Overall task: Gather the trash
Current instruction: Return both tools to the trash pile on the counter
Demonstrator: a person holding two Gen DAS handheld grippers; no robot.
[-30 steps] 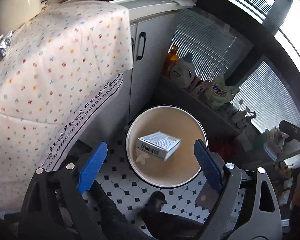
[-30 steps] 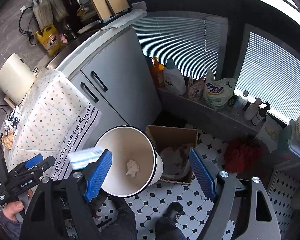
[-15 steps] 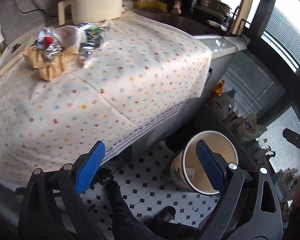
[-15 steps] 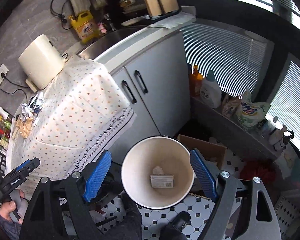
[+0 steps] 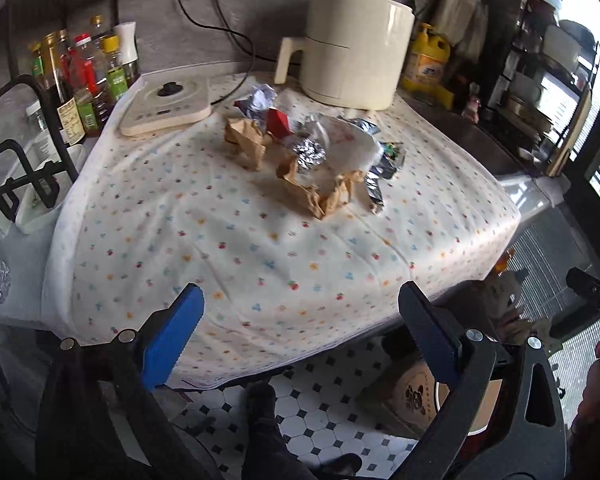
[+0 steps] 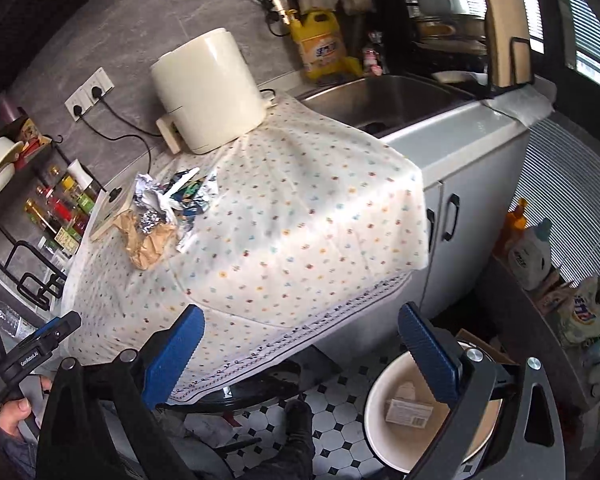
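Left tool (image 5: 300, 330) and right tool (image 6: 298, 340), ribbed blue pads, have just been opening; both gape wide, empty. Crumpled brown paper (image 5: 316, 192) and foil ball (image 5: 310, 150) lie upper centre on the dotted cloth worktop (image 5: 240, 248). Round bin (image 6: 384, 432), lower right, holds a small carton (image 6: 410, 412).

Right gripper (image 6: 300, 344) jaws wide, empty; box (image 6: 409, 411) in bin (image 6: 374, 428).

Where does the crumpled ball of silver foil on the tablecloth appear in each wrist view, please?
Left wrist view: the foil ball sits upper centre, among the brown paper scraps, in front of the cream appliance.
Right wrist view: the foil ball lies at the left, on the brown paper.
Shared landmark: the cream appliance, behind the trash in both views.
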